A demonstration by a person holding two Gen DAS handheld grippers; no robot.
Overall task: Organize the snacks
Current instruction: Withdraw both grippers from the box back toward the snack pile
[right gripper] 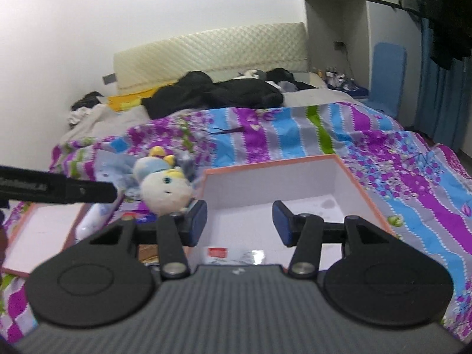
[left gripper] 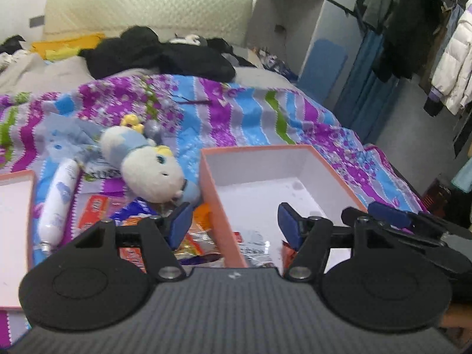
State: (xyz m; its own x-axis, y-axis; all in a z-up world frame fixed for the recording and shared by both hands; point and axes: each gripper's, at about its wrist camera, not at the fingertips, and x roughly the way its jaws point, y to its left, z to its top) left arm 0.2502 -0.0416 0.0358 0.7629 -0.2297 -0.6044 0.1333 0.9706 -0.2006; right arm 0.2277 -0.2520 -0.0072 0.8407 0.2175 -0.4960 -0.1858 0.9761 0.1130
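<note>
An orange-rimmed box (left gripper: 333,165) with a white inside lies on the bed; it also shows in the right wrist view (right gripper: 361,188). A silver and red snack packet (left gripper: 253,243) lies at its near end, also seen in the right wrist view (right gripper: 233,255). Several snack packets (left gripper: 194,243) are piled on the quilt left of the box. My left gripper (left gripper: 234,221) is open and empty above the box's left wall. My right gripper (right gripper: 239,221) is open and empty over the box; it shows at the right of the left wrist view (left gripper: 392,212).
A white and blue plush toy (left gripper: 147,162) and a white bottle (left gripper: 57,200) lie left of the box. A second orange-rimmed tray (left gripper: 14,221) lies at far left. Dark clothes (left gripper: 159,53) lie at the bed's head. Hanging coats (left gripper: 427,29) stand at right.
</note>
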